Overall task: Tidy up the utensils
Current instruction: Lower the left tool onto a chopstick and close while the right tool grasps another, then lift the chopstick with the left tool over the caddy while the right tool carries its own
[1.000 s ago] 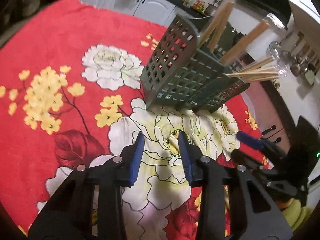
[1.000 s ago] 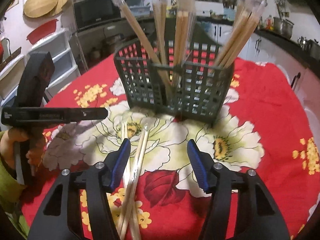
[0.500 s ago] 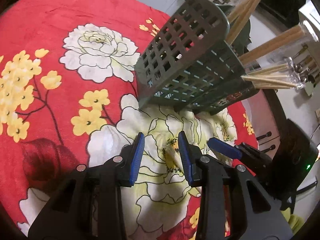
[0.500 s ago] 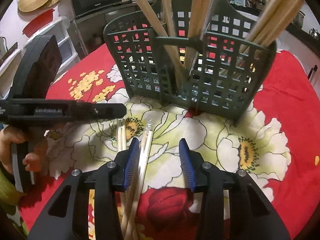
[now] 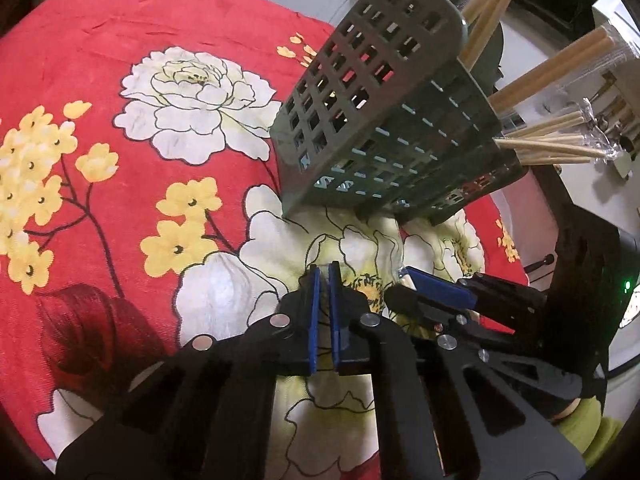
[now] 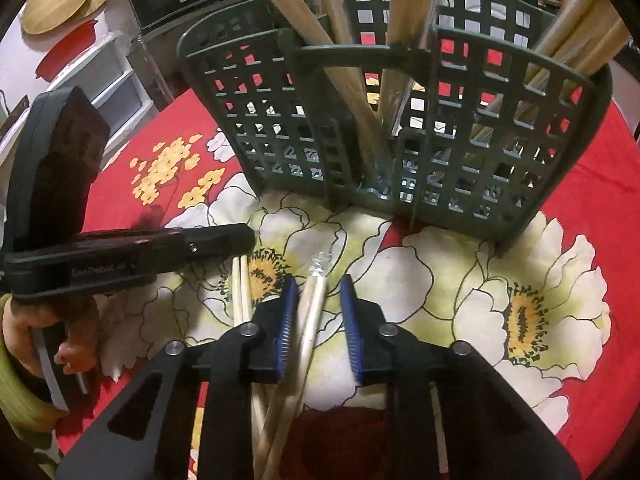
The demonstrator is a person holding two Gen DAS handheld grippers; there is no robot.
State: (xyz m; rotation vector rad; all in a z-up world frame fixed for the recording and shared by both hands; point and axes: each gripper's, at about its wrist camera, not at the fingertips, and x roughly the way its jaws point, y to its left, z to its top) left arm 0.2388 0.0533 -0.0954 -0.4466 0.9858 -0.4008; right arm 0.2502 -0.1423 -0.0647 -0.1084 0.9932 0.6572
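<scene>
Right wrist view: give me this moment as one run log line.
right gripper: jaws just closing, wrapped chopsticks between them, not yet clamped | left gripper: shut, nothing seen between pads | basket: upright beyond

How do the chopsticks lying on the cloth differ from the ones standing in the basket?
The loose chopsticks lie flat on the flowered tablecloth, in front of the basket; the basket chopsticks stand leaning inside it. The loose ones look pale and thin; those in the basket look browner and thicker from here. Both sets seem plastic-wrapped.
</scene>
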